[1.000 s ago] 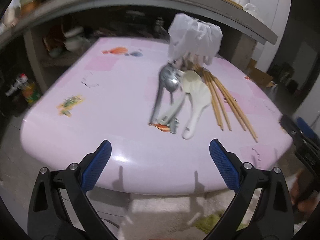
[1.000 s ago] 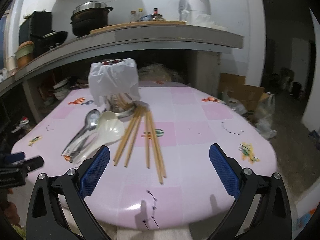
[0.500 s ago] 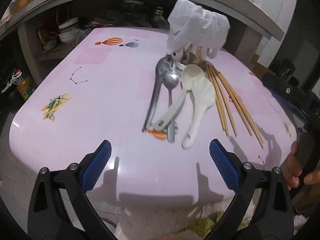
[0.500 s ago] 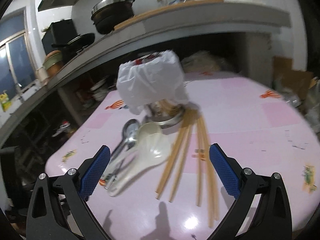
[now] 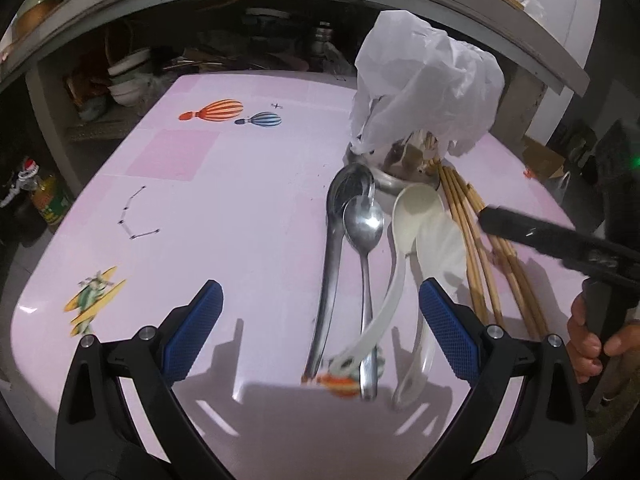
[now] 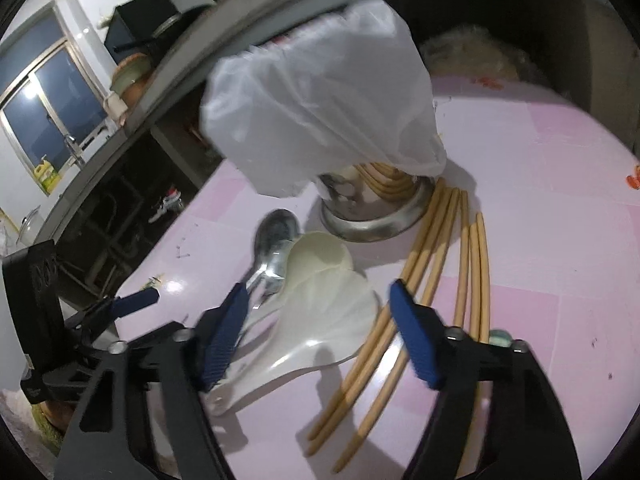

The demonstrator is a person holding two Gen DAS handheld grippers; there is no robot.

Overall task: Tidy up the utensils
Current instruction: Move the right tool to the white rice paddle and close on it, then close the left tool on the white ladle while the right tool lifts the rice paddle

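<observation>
The right gripper (image 6: pixel 316 330), jaws just narrowing yet grasping nothing, hangs above the white rice paddle (image 6: pixel 320 320) on the table (image 6: pixel 560 280); chopsticks (image 6: pixel 472 264) lie at its 3 o'clock. The left gripper (image 5: pixel 320 330) is released.

Left claw (image 5: pixel 320 322) wide open, angled downward, right claw (image 6: pixel 318 326) just been closing, nothing gripped, angled downward

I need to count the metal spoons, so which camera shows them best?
The left wrist view: both metal spoons lie full length on the table. The right wrist view shows only one bowl; the white ladles hide the rest.
</observation>
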